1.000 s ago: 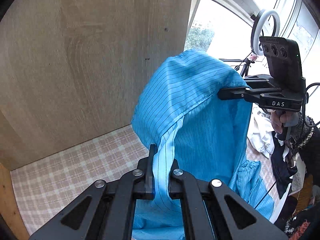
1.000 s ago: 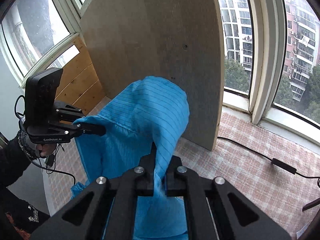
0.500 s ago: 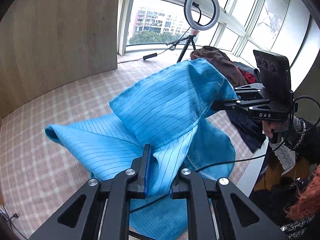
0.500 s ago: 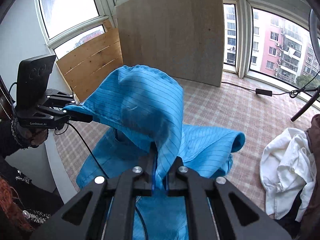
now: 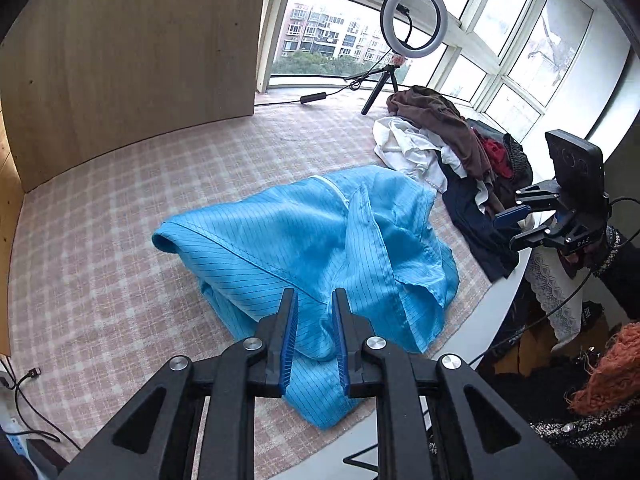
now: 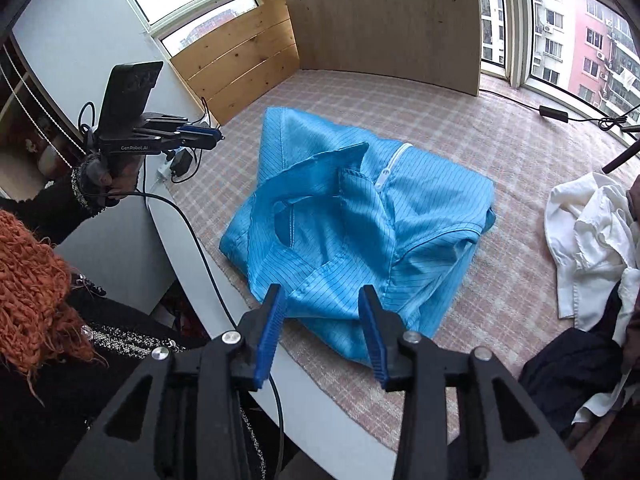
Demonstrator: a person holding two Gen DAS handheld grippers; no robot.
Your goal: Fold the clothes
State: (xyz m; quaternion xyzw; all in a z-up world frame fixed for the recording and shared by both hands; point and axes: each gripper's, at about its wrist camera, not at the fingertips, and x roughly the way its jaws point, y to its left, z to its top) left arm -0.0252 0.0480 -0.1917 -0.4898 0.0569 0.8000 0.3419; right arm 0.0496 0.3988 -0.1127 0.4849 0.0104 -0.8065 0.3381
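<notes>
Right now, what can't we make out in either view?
- Jacket underside and sleeves: folded under its own cloth, both views.
- Clothes pile: items overlap; cut by the edge in the right view.
- Zipper lower run: hidden under a fold.
- Left gripper opening: seen side-on in the right view.

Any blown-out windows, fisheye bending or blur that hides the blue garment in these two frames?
Left wrist: window panes behind the ring light blow out white; the wooden panel bows; the blue garment is sharp and evenly lit. Right wrist: upper-left windows clip white, dark vignette in the corners, garment crisp, no motion blur.
</notes>
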